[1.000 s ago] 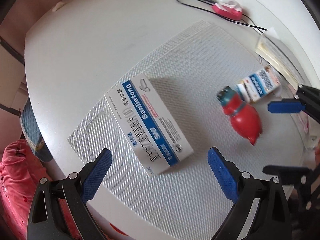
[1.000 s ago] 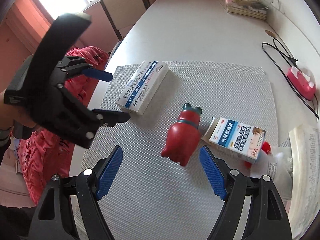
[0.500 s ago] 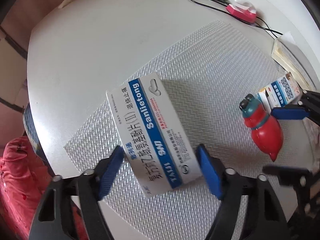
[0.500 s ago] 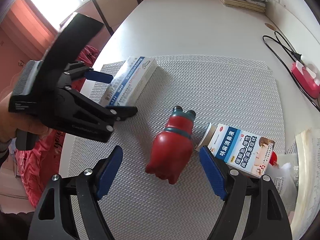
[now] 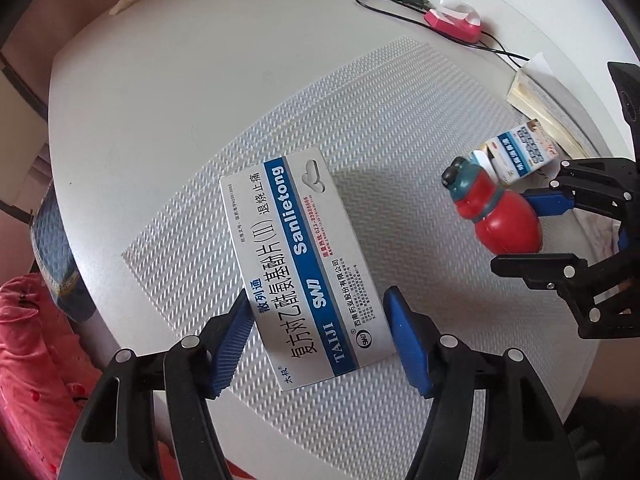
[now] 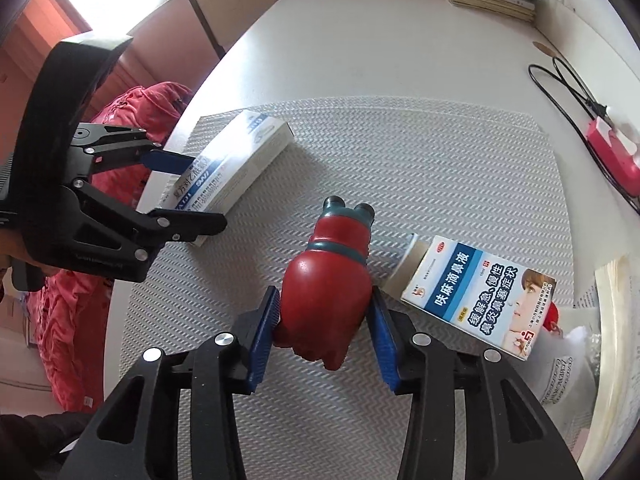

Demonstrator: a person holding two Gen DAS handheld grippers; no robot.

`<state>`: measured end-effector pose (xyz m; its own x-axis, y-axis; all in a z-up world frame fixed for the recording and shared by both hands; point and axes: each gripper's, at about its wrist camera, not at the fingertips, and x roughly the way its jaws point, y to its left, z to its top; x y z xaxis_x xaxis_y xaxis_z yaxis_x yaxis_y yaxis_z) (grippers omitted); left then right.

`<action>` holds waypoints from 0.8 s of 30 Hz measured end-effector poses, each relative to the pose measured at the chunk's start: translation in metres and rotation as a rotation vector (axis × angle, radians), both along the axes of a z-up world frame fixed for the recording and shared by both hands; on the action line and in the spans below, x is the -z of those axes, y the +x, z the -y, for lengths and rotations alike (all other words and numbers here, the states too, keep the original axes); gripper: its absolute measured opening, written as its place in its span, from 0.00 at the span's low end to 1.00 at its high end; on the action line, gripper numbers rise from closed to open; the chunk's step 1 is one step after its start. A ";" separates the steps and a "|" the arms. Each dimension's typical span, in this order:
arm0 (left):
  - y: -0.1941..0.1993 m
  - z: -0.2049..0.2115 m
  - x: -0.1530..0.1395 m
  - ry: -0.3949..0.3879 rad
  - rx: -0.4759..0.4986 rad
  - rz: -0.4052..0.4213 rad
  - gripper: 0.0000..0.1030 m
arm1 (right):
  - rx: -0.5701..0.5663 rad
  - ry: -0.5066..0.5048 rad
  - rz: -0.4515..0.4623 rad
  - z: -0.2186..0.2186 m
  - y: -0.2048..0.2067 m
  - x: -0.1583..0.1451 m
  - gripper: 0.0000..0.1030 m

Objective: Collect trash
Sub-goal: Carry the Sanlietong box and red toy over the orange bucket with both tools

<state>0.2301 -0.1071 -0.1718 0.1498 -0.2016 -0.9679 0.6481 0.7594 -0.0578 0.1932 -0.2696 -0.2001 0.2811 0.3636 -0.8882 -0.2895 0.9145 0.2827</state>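
The white table carries a grey woven mat, and the trash lies on that mat. Largest is the white and blue medicine box, lying near the mat's corner by the table's curved edge. The left gripper has the box's near end between its 2 blue pads, which press its long sides: a mid-width hold on the box. The red bottle-shaped toy lies on its side near the mat's middle. The right gripper is closing, its pads at the toy's 2 flanks. The smaller nasal-drop box lies just beside the toy, towards the mat's opposite edge, with nothing holding it.

To do this step well, I would squeeze the box only firmly enough to carry it, since thin card likely buckles. The toy's rounded body could slip, so grip its widest part squarely. Lift both straight up, clear of the small box.
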 end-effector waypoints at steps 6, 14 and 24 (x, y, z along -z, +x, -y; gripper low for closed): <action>-0.008 -0.023 -0.014 -0.002 0.015 0.009 0.65 | -0.036 0.016 0.021 -0.002 -0.015 -0.014 0.42; -0.053 -0.037 -0.021 0.002 0.016 0.035 0.65 | -0.092 0.027 0.033 -0.003 -0.050 -0.036 0.42; -0.107 -0.072 -0.035 0.010 -0.083 0.055 0.65 | -0.230 0.047 0.041 -0.048 -0.078 -0.051 0.42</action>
